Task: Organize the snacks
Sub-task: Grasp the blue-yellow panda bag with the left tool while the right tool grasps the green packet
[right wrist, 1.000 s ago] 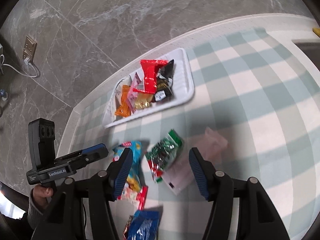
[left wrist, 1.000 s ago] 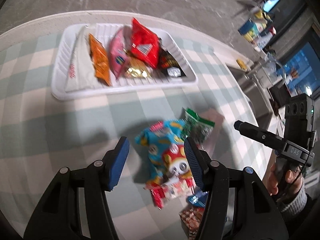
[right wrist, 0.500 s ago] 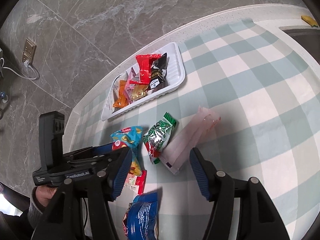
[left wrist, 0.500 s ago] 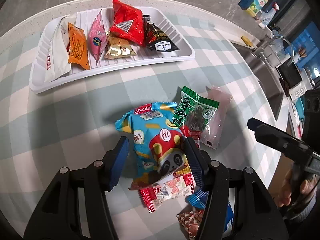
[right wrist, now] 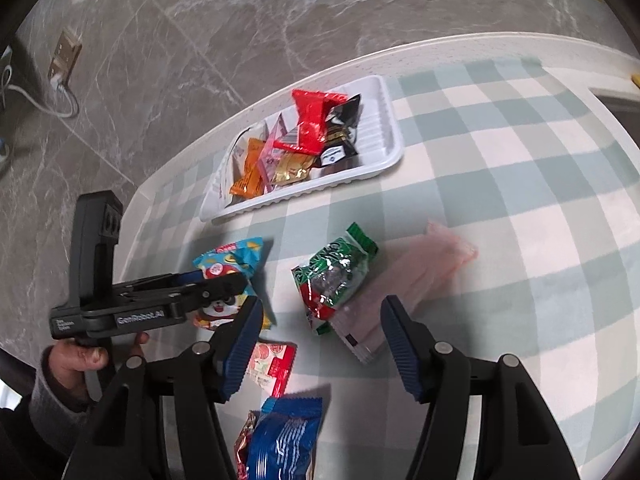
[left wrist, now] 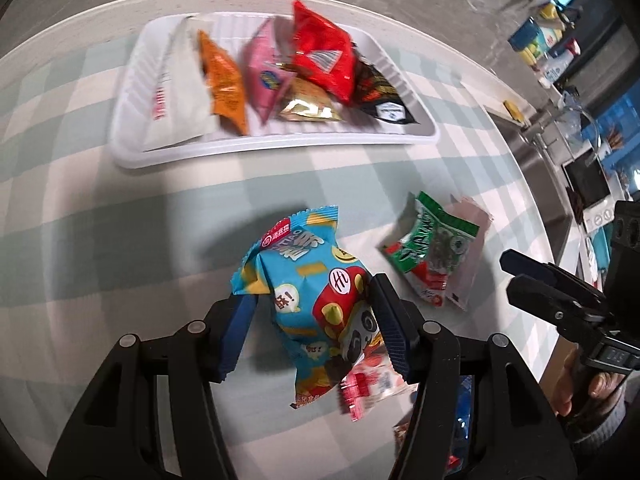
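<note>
Left gripper (left wrist: pixel 312 320): its two blue pads are pinching the blue panda snack bag (left wrist: pixel 308 296), one pad on each side. The bag looks lifted a little off the cloth, but the view is too bent to be sure.
Right gripper (right wrist: pixel 320 340): its jaws are spread wide and hold nothing. It hangs over the table, just above the near end of the pink packet.
Blue panda snack bag: it sits between the left pads, near the middle of the table, on the near side of the tray.
White tray (left wrist: pixel 132 160): it lies at the far edge of the table. Inside it are a white packet (left wrist: pixel 176 92), an orange packet (left wrist: pixel 224 80), a pink bag (left wrist: pixel 260 76), a gold packet (left wrist: pixel 308 106), a red bag (left wrist: pixel 324 56) and a black packet (left wrist: pixel 380 96). They lean on each other in a row.
Green snack bag (right wrist: pixel 332 276): it lies on the cloth, resting partly on the pink packet (right wrist: pixel 420 276).
Red and white packet (right wrist: pixel 272 364): it lies flat on the cloth, just under the panda bag and beside the right gripper's left pad.
Dark blue bag (right wrist: pixel 284 436): it lies at the near edge of the table, close to the right gripper's base. A small shiny brown wrapper (right wrist: pixel 244 440) pokes out beside it.
Table cloth (right wrist: pixel 520 160): it has light green and white checks and covers the round table.
</note>
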Action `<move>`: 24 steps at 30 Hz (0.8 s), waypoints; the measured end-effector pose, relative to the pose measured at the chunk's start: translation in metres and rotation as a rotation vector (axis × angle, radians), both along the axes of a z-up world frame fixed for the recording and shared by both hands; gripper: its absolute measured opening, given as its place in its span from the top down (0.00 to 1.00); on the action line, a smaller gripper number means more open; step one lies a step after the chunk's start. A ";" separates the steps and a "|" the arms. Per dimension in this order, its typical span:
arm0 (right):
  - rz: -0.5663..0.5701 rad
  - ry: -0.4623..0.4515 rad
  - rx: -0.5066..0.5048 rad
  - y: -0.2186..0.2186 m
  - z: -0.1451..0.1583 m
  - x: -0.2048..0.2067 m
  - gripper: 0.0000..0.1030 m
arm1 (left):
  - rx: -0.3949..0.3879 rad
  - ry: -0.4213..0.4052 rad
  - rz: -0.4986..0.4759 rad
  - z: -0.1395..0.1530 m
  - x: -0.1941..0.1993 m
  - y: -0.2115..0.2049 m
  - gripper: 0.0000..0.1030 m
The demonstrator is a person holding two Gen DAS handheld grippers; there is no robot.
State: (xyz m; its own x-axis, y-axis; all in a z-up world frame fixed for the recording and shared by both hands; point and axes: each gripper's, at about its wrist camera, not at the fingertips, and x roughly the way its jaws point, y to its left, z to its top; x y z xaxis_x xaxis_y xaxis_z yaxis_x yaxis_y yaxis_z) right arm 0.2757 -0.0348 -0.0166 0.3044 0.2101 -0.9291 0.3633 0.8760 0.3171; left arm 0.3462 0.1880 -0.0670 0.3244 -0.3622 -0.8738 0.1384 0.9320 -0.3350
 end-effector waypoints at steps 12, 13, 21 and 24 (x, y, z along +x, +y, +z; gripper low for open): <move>0.047 0.100 -0.012 0.014 -0.038 0.033 0.38 | -0.009 -0.010 0.061 -0.001 -0.012 0.035 0.45; 0.052 0.103 -0.016 0.014 -0.040 0.037 0.38 | -0.013 -0.009 0.065 -0.001 -0.012 0.037 0.45; 0.097 0.140 -0.046 0.020 -0.056 0.062 0.37 | -0.014 -0.007 0.061 -0.001 -0.013 0.037 0.45; 0.126 0.163 -0.063 0.028 -0.062 0.066 0.37 | -0.009 -0.005 0.059 -0.002 -0.013 0.035 0.45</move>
State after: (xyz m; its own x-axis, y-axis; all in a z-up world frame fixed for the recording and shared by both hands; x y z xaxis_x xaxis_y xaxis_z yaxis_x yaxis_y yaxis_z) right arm 0.3420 -0.0068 -0.0787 0.1244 0.1774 -0.9762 0.2914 0.9340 0.2069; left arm 0.3330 0.2230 -0.0688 0.3496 -0.3505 -0.8689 0.0852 0.9354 -0.3431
